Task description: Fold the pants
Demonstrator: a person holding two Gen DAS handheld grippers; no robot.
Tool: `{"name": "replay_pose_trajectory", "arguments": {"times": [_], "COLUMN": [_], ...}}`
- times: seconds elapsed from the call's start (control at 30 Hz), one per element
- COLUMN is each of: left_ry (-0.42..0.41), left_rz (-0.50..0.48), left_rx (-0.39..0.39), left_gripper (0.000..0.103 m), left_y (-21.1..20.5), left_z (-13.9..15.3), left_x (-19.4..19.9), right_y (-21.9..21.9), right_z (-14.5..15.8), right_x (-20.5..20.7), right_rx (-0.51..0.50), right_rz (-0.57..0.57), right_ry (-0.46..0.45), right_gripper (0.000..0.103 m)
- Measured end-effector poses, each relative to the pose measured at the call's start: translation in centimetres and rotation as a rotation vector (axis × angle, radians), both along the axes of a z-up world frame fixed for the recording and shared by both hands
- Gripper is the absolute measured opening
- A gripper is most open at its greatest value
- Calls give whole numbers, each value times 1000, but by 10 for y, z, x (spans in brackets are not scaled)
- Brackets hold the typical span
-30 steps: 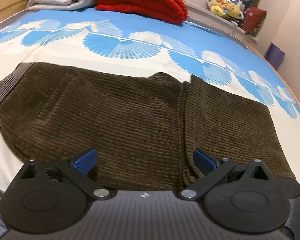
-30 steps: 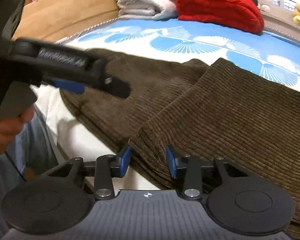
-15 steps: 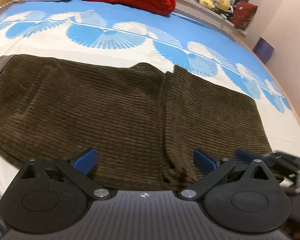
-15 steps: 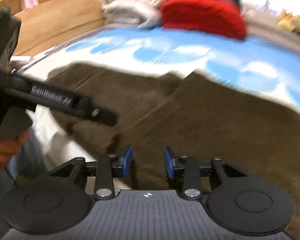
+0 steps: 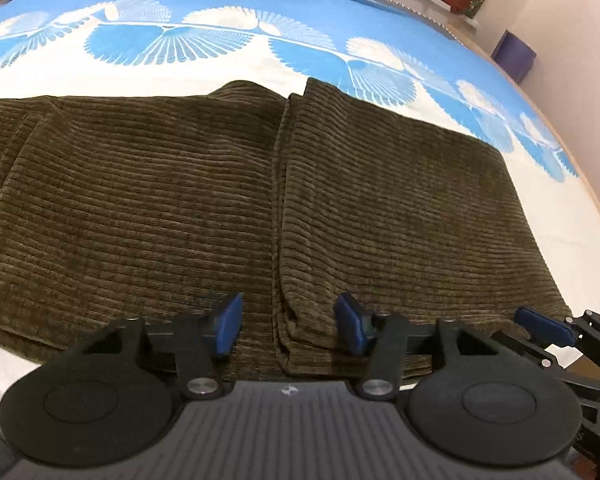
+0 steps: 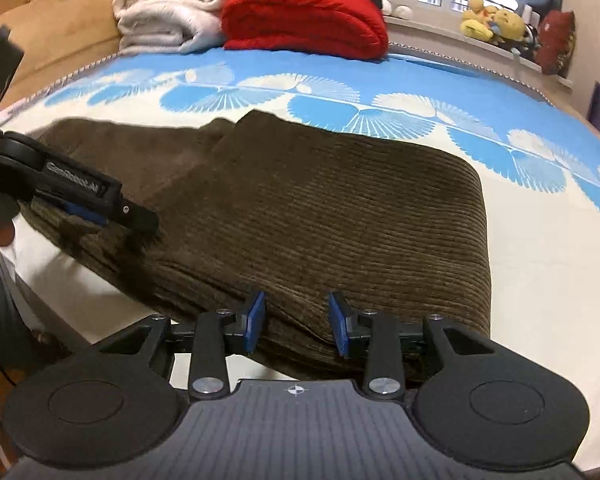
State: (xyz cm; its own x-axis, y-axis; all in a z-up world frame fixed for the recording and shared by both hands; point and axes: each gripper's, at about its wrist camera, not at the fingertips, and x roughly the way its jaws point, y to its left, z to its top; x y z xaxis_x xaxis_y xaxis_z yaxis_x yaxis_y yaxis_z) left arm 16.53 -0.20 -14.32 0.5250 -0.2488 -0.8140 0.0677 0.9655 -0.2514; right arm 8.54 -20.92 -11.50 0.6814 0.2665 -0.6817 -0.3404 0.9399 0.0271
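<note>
Left tool jaws narrower now, closer to pants edge

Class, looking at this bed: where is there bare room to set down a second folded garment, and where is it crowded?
Bare sheet lies right of the brown pants, and between the pants and the red blanket. The near edge is crowded by the left gripper and right gripper.

One pair of pants lies on one bed. Two hand-held grippers show: the left and the right. At the bed's far end sit one red blanket and one white blanket. One purple box stands beside the bed.
</note>
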Motion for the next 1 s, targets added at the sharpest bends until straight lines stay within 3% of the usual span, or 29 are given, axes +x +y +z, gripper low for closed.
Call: {"name": "replay_pose_trajectory", "arguments": {"times": [0.03,0.07,0.13,0.2,0.23,0.27,0.37,0.53,0.63,0.73,0.8,0.83,0.9,1.0], "left_ry": [1,2,0,-13,-23,-37,-73,-89,-64,-56,-47,-52,-61,-64], "left_rz": [-4,-13,-22,-33,-34,-34,-33,-85,-71,-34,-21,-22,-22,-21], "left_rx": [-11,-26,-28,-9,-3,-3,-29,-8,-12,-32,-41,-35,-15,-8], "left_gripper": [48,37,31,22,19,17,15,14,14,18,27,30,43,47], "left_y": [0,0,-3,-7,-7,-7,-4,-1,2,5,7,8,9,11], "left_z": [0,0,0,2,3,6,17,22,8,6,6,6,6,4], "left_x": [-1,-1,0,0,0,-2,-9,-27,-26,-19,-16,-16,-19,-19], "right_y": [0,-1,-1,2,5,7,8,-8,-6,2,2,1,-5,-20], "right_z": [1,2,4,0,-2,-2,0,12,5,-1,2,5,15,29], "right_x": [0,0,2,7,9,9,8,-1,2,3,2,1,-3,-1], "right_rx": [6,22,52,15,-4,-17,-10,77,58,4,21,48,115,287], "right_rz": [4,10,21,6,4,5,14,13,29,52,57,66,69,12], "right_ry": [-3,-3,5,18,22,21,3,-28,23,33,16,12,-20,-81], "right_gripper": [39,39,40,40,38,30,10,9,9,15,36,51,55,52]}}
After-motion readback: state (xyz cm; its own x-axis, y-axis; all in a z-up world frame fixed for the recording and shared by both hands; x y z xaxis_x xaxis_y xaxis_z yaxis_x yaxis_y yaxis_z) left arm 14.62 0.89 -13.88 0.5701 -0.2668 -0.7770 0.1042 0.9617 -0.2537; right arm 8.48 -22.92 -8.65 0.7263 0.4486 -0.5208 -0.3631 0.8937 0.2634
